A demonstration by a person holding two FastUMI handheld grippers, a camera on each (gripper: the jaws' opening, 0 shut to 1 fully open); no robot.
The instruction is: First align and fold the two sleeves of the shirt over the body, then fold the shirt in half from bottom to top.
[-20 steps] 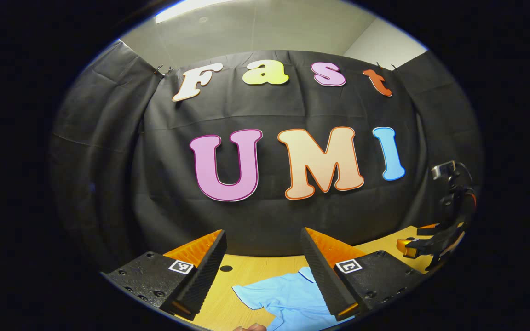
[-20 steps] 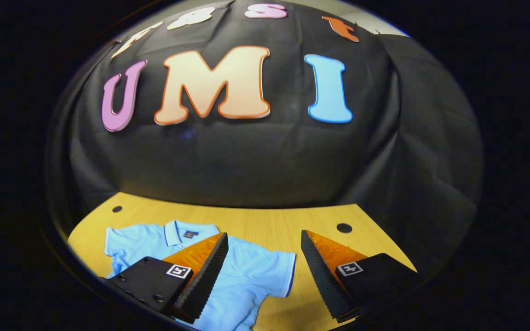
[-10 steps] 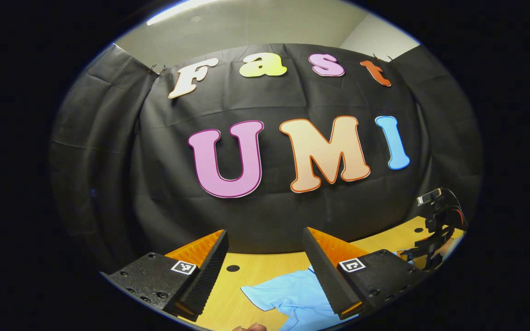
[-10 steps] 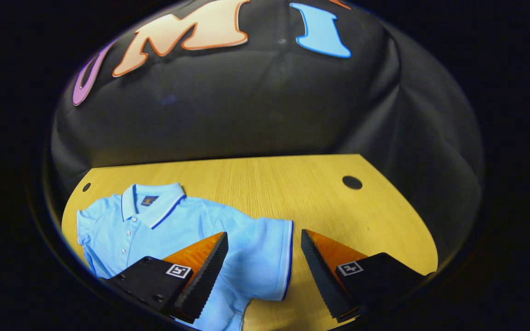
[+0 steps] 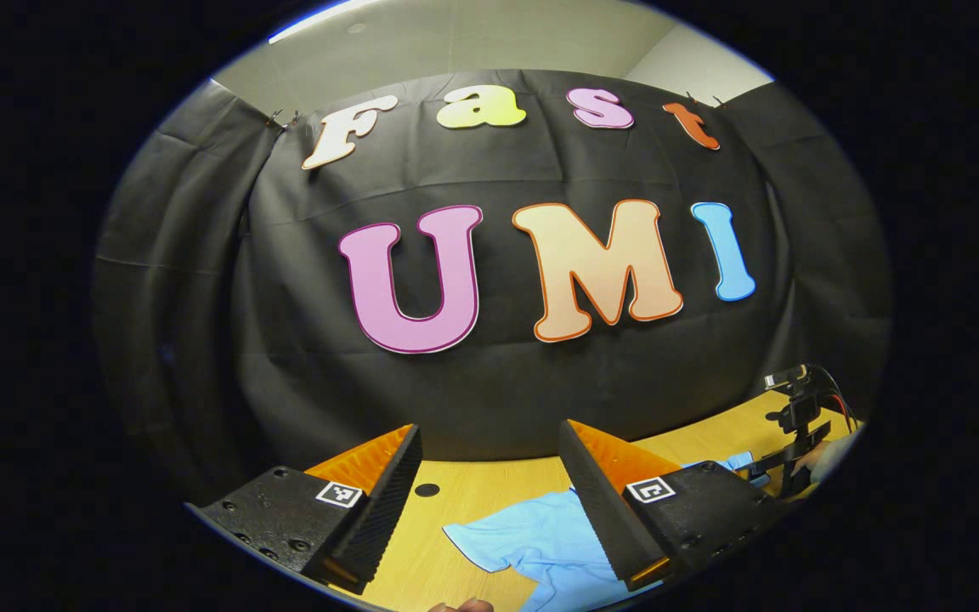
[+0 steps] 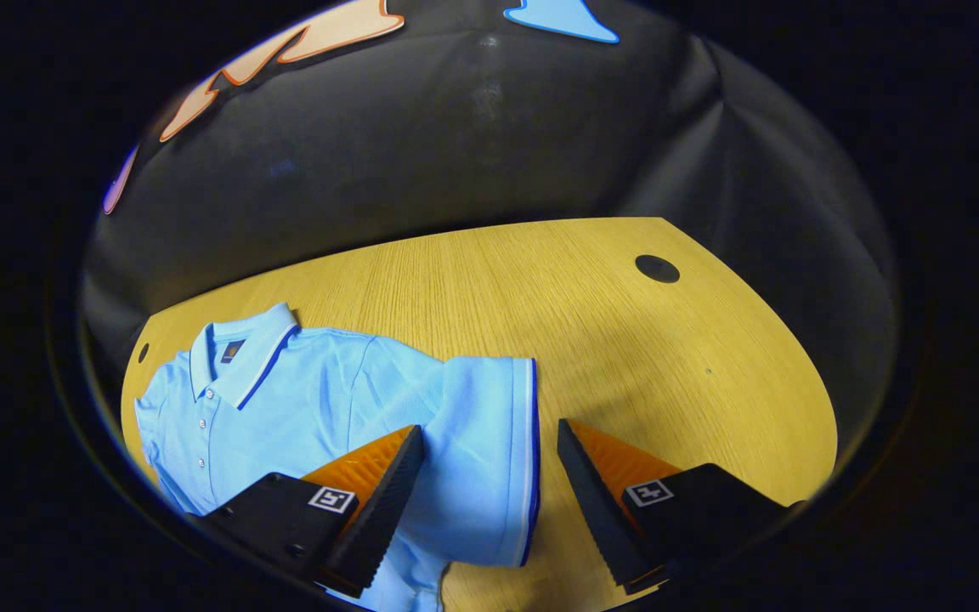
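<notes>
Wooden table (image 6: 625, 340) bears the shirt (image 6: 328, 399), its sleeve between the right gripper (image 6: 489, 501)'s spread fingers.

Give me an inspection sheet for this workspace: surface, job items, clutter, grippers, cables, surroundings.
Surface: light wooden table with a round dark hole near its far right corner.
Job's things: light blue polo shirt lying flat, collar toward the wall, unfolded; its dark-edged sleeve spread out on the table.
Clutter: nothing seen.
Grippers: right gripper open, fingers straddling the sleeve hem, not closed on it. Left gripper open above the shirt's other sleeve.
Cables: thin wires on the far gripper's body in the left gripper view.
Surroundings: black cloth booth wall; pale ceiling above.
</notes>
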